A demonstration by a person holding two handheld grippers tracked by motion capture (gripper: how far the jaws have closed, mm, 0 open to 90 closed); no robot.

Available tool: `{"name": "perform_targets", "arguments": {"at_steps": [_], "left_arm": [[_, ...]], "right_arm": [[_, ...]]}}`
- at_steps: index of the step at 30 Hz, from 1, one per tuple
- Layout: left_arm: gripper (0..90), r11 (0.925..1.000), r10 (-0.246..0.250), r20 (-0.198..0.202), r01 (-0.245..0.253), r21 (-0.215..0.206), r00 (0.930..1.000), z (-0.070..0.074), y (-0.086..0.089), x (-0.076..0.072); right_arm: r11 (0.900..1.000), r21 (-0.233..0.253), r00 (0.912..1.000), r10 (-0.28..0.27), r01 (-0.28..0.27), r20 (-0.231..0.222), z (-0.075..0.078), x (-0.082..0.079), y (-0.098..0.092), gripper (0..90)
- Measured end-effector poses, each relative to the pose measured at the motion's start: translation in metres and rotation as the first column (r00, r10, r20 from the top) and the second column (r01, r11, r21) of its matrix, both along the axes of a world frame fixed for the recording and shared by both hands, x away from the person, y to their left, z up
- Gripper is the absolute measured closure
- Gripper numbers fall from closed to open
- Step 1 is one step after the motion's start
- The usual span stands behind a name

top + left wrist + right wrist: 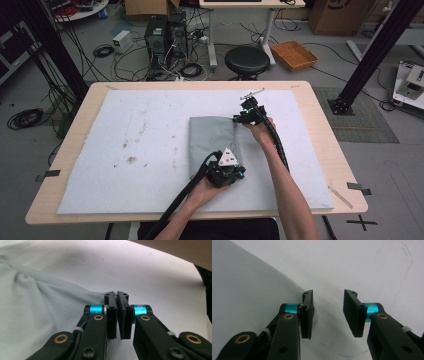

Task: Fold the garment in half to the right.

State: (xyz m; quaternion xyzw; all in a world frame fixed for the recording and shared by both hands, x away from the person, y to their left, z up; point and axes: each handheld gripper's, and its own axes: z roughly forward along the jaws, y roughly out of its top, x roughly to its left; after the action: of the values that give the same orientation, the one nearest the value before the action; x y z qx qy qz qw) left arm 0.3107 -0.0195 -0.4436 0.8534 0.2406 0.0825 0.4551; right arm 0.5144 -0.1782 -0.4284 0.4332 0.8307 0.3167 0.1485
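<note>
**Near corner pinched, far corner waiting**

I have the folded grey cloth [212, 137] lying on the white mat [125, 150] of the worktop [320, 130], its long axis running away from me. My left gripper [117, 315] sits at the cloth's near right corner with its fingers [112, 315] clamped together on the fabric edge. My right gripper [328, 315] is at the cloth's far right corner, fingers [307, 315] spread apart, the left one just touching the cloth's edge and the other over bare mat. So the cloth lies to the left of both grippers, along its right edge. As I judge it, the next move turns on sliding the right fingers left over that corner and closing.
</note>
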Motion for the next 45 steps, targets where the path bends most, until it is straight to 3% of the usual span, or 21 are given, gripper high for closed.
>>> {"name": "perform_targets", "arguments": {"at_steps": [4, 8, 11, 14, 17, 19, 21, 24, 25, 28, 31, 35, 39, 45], "left_arm": [[86.4, 0.9993, -0.017, -0.018, 0.017, 0.033, 0.9997, -0.006, -0.007, 0.001], [86.1, 0.9993, -0.021, -0.033, 0.022, 0.029, 0.9992, -0.006, -0.006, 0.003], [77.2, 0.9984, -0.056, -0.048, 0.056, -0.007, 0.9973, 0.001, 0.0, 0.001], [69.1, 0.9971, -0.058, 0.001, 0.058, -0.05, 0.9983, 0.017, 0.017, -0.004], [64.4, 0.9962, 0.012, 0.062, -0.006, -0.087, 0.998, 0.035, 0.045, -0.005], [63.8, 0.9942, 0.069, 0.08, -0.062, -0.088, 0.9944, 0.042, 0.063, -0.002], [63.0, 0.991, 0.125, 0.103, -0.119, -0.06, 0.9869, 0.045, 0.083, 0.003], [62.0, 0.9825, 0.186, 0.086, -0.184, -0.03, 0.9789, 0.041, 0.113, 0.009], [61.7, 0.9806, 0.195, 0.072, -0.194, -0.027, 0.9781, 0.039, 0.12, 0.01], [59.2, 0.9824, 0.186, 0.039, -0.185, -0.027, 0.9818, 0.031, 0.131, 0.01], [58.2, 0.9876, 0.157, 0.036, -0.156, -0.017, 0.987, 0.023, 0.13, 0.007], [57.7, 0.9895, 0.139, 0.036, -0.141, 0.034, 0.9896, 0.015, 0.126, 0.005], [56.2, 0.9892, 0.138, 0.028, -0.139, 0.047, 0.99, 0.008, 0.131, 0.001], [54.6, 0.9908, 0.116, 0.017, -0.117, 0.067, 0.9931, 0.001, 0.137, -0.003]], "right_arm": [[1.0, -0.017, 0.9999, -0.012, 0.012, 0.004, -0.001, 0.0, 0.001, 61.1], [0.999, -0.042, 0.9996, -0.028, 0.028, -0.001, -0.003, 0.0, 0.0, 59.3], [0.999, -0.016, 0.9992, -0.039, 0.039, -0.001, 0.0, -0.001, -0.004, 54.5], [0.999, 0.006, 0.9979, -0.051, 0.051, 0.041, 0.012, -0.01, -0.007, 53.5], [0.998, 0.05, 0.9952, -0.029, 0.024, 0.093, 0.027, -0.025, -0.008, 52.8], [0.997, 0.072, 0.9916, 0.007, -0.016, 0.129, 0.037, -0.04, -0.007, 52.8], [0.994, 0.069, 0.9857, 0.069, -0.08, 0.154, 0.043, -0.057, -0.003, 52.4], [0.982, 0.066, 0.9709, 0.161, -0.175, 0.177, 0.047, -0.086, 0.003, 51.7], [0.974, 0.07, 0.961, 0.198, -0.215, 0.193, 0.046, -0.099, 0.004, 51.8], [0.957, 0.086, 0.9475, 0.256, -0.276, 0.191, 0.039, -0.122, 0.003, 50.9], [0.948, 0.106, 0.9443, 0.278, -0.299, 0.176, 0.026, -0.14, -0.001, 49.1], [0.948, 0.068, 0.9437, 0.298, -0.31, 0.143, 0.006, -0.16, -0.005, 49.4], [0.95, 0.02, 0.9447, 0.307, -0.311, 0.117, -0.011, -0.172, -0.008, 50.3], [0.952, 0.06, 0.9493, 0.292, -0.301, 0.116, -0.018, -0.178, -0.016, 50.7]]}}
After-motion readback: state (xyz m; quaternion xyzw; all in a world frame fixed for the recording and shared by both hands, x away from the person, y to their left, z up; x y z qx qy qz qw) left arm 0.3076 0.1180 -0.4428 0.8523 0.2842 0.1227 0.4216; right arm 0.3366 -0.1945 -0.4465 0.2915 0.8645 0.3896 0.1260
